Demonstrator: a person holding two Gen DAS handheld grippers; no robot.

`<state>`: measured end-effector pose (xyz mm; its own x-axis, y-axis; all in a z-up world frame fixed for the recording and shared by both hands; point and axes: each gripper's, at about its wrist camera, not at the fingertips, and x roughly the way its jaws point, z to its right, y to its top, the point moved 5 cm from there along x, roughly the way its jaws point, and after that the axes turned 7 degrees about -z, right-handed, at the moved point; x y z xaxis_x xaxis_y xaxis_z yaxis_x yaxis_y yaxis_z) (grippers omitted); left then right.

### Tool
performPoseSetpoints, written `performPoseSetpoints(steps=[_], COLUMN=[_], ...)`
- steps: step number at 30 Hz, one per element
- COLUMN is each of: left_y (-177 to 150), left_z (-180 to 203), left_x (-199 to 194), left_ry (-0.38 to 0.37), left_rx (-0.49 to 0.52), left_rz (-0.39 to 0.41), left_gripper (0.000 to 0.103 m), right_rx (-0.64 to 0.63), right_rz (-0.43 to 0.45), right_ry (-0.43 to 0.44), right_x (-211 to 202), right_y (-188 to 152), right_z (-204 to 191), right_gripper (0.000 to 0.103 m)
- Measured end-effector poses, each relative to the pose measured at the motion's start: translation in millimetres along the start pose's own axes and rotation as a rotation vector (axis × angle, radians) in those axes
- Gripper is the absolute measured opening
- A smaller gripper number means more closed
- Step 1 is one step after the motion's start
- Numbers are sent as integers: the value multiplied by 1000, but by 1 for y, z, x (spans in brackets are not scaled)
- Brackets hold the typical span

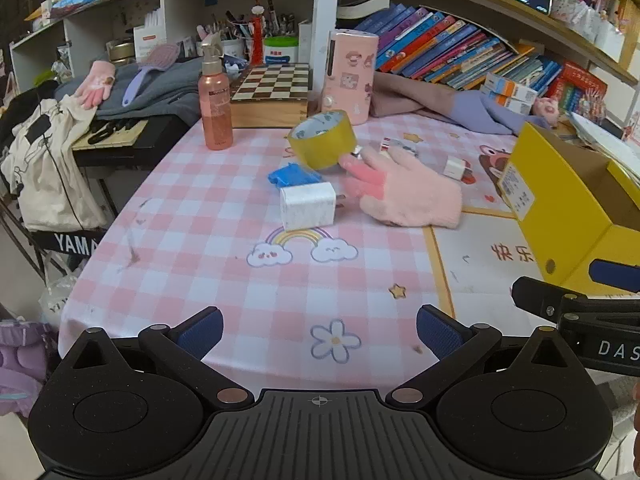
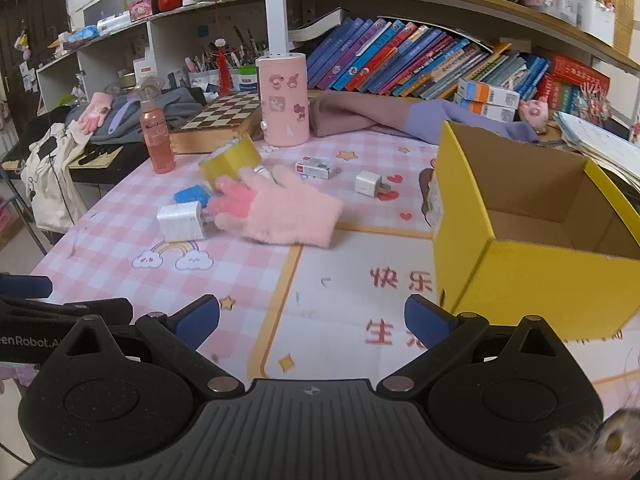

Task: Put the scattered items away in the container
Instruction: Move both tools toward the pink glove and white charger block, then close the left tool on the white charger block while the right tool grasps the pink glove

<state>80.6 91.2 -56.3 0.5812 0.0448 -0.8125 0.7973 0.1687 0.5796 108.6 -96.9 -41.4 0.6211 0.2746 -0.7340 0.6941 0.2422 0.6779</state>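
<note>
A pink glove [image 1: 408, 196] [image 2: 280, 210] lies mid-table. A yellow tape roll [image 1: 323, 140] [image 2: 231, 159] leans behind its fingers. A blue item [image 1: 294, 175] [image 2: 192, 196], a large white charger [image 1: 307, 206] [image 2: 181, 221], a small white charger [image 1: 455, 168] [image 2: 370, 183] and a small red-and-white box [image 2: 316, 168] lie around it. The open yellow cardboard box [image 1: 560, 200] [image 2: 532, 240] stands at the right and looks empty. My left gripper [image 1: 320, 330] and right gripper [image 2: 312, 320] are open, empty, near the table's front, well short of the items.
A pink pump bottle [image 1: 216, 100], a chessboard box [image 1: 272, 94] and a pink cylinder [image 1: 351, 76] stand at the back. Folded clothes [image 2: 400, 120] and books [image 2: 420, 64] lie behind. A keyboard with a white bag [image 1: 44, 160] sits off the left edge.
</note>
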Motion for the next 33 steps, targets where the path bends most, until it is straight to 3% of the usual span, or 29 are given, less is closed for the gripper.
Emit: performPoseSetpoints(steps=[18, 33], left_y=[37, 59], left_z=[0, -9], left_x=[47, 78], left_ry=[21, 82], left_rx=[-21, -31], left_rz=[-31, -66], left_gripper=[103, 103], right_rx=[-20, -32], right_rz=[-52, -109], right_ry=[20, 60], right_x=[58, 112], right_y=[44, 78], right_z=[10, 5], right_gripper=[101, 101])
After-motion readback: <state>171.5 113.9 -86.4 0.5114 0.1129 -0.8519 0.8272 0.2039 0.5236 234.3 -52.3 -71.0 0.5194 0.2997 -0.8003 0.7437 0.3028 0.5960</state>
